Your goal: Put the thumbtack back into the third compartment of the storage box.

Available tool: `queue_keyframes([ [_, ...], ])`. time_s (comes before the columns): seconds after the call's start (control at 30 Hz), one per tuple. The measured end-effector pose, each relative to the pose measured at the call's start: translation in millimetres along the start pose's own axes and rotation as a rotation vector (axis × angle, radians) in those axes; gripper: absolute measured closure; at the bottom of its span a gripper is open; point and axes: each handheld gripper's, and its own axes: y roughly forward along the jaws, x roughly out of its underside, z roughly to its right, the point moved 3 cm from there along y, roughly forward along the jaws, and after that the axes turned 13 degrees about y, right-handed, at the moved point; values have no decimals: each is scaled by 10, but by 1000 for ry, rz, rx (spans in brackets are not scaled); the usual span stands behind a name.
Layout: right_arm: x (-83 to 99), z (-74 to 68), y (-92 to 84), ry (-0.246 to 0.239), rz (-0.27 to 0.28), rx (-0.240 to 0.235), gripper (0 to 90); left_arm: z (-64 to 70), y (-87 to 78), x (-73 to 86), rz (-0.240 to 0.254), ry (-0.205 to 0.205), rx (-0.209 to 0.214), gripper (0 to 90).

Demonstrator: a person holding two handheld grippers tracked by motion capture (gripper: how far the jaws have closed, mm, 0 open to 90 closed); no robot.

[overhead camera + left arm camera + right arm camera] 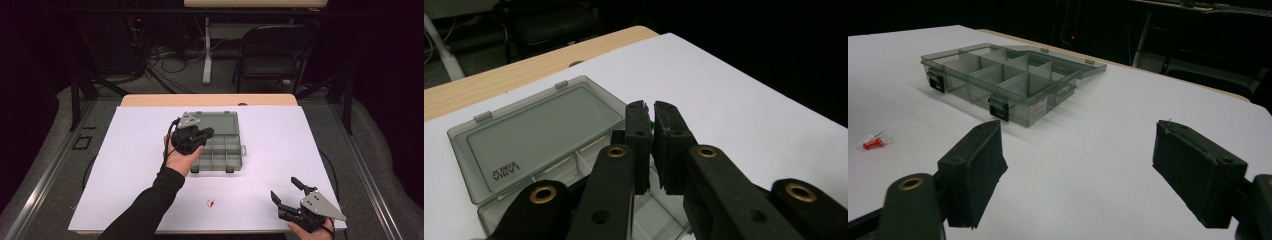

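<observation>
A grey see-through compartment box (pixel 220 150) lies open mid-table, its lid (pixel 541 132) flat behind it. My left gripper (pixel 206 133) hovers over the box's left compartments. Its jaws (pixel 650 107) are shut on a small green object (pixel 652 121), of which a mere sliver shows between the pads. At the table's near right corner my right gripper (pixel 284 187) stands open with nothing between its fingers (pixel 1078 130). It points towards the box (pixel 998 75). A red pushpin (pixel 872 144) and a white one lie loose on the sheet (pixel 211 203).
A white sheet (pixel 280 150) covers the wooden table. Behind the table stand a dark folding chair (pixel 270 55), a table leg and tangled cables on the floor.
</observation>
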Motion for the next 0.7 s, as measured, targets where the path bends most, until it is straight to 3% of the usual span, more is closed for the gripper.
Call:
queue_keyframes([
  [0.23,-1,-6,1,0,-2,-4,198,-69,171,26,-27,-35,2,857],
  [0.7,-9,-19,2,-4,7,-16,198,-115,428,144,-97,-39,-1,857],
])
